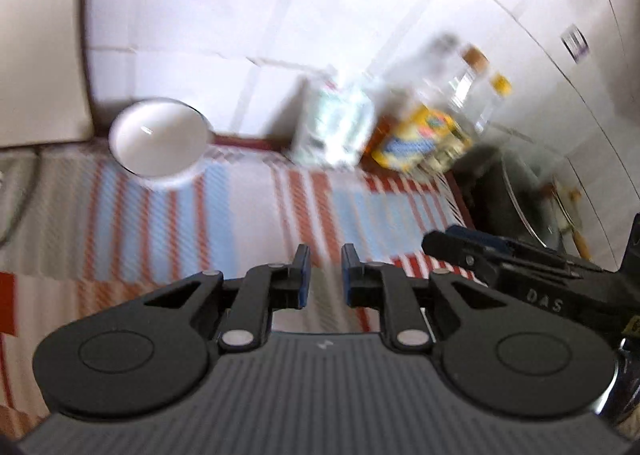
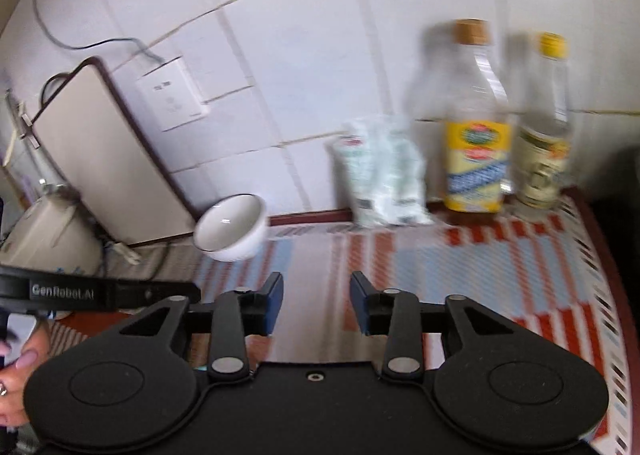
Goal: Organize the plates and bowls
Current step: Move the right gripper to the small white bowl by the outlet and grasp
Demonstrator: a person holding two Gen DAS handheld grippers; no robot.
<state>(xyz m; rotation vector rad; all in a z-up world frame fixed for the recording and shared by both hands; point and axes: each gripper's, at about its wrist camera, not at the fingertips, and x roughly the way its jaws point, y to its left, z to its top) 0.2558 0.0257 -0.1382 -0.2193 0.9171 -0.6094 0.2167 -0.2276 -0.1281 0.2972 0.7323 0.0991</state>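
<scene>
A white bowl (image 1: pixel 159 139) sits on the striped cloth at the back left, near the wall; it also shows in the right wrist view (image 2: pixel 231 227). My left gripper (image 1: pixel 325 275) is open and empty, well short of the bowl and to its right. My right gripper (image 2: pixel 316 303) is open and empty, in front of the bowl and a little to its right. The right gripper's body shows at the right edge of the left wrist view (image 1: pixel 520 275). No plates are in view.
A striped red, blue and white cloth (image 2: pixel 460 275) covers the counter. A white-green packet (image 2: pixel 384 175) and two bottles (image 2: pixel 476 127) stand against the tiled wall. A cutting board (image 2: pixel 104 159) leans at the left, beside a beige appliance (image 2: pixel 44 231). A dark pot (image 1: pixel 508 195) stands at the right.
</scene>
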